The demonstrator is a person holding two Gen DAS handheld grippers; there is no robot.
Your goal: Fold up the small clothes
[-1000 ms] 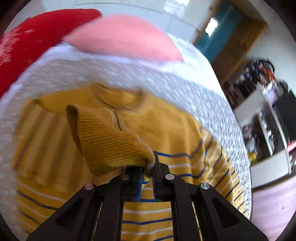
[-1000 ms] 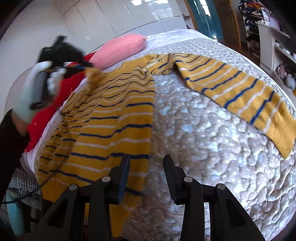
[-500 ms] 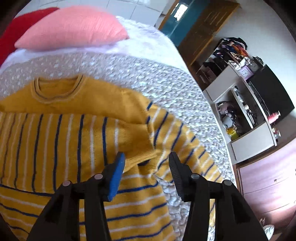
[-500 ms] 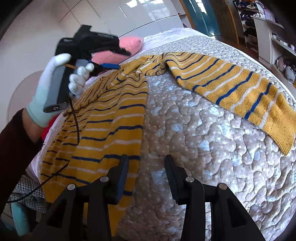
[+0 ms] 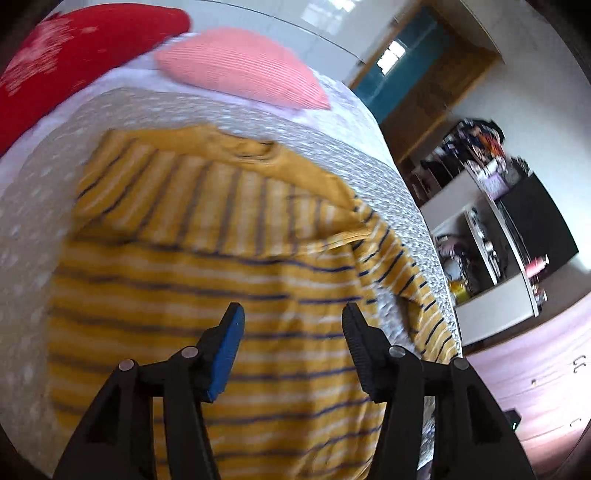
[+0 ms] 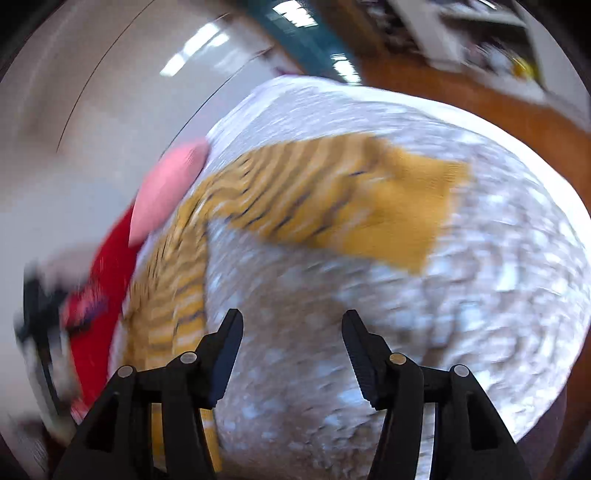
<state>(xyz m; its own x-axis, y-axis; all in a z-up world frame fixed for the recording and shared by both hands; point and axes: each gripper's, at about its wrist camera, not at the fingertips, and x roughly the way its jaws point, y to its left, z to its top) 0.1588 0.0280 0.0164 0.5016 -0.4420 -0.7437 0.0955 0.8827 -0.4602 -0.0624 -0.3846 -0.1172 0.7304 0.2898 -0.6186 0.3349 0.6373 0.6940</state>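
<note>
- Fingers [image 5: 229, 350] of the left gripper [image 5: 291, 347] stand wide apart and hold nothing, poised above the body of a yellow striped sweater [image 5: 207, 280]; one finger carries a blue pad.
- The right gripper [image 6: 291, 350] is likewise spread wide and empty, its fingers [image 6: 360, 350] over bare quilt rather than cloth.
- The sweater lies flat on a grey-and-white quilted bedspread [image 5: 155, 107], collar toward the pillows, with one sleeve folded across the chest.
- In the right wrist view the other sleeve [image 6: 332, 199] stretches out across the bedspread [image 6: 424, 332], its plain yellow cuff at the far end, well apart from the right gripper.
- A pink pillow [image 5: 240, 66] and a red cushion [image 5: 70, 55] sit at the head of the bed, beyond the collar.
- Behind them runs a glossy white wall [image 5: 280, 14].
- To the right of the bed stand a teal door in a wooden frame [image 5: 399, 70] and white shelving [image 5: 484, 240] crowded with small items, beside a dark panel.
- The right wrist view is heavily blurred; a dark shape at its left edge cannot be identified.
</note>
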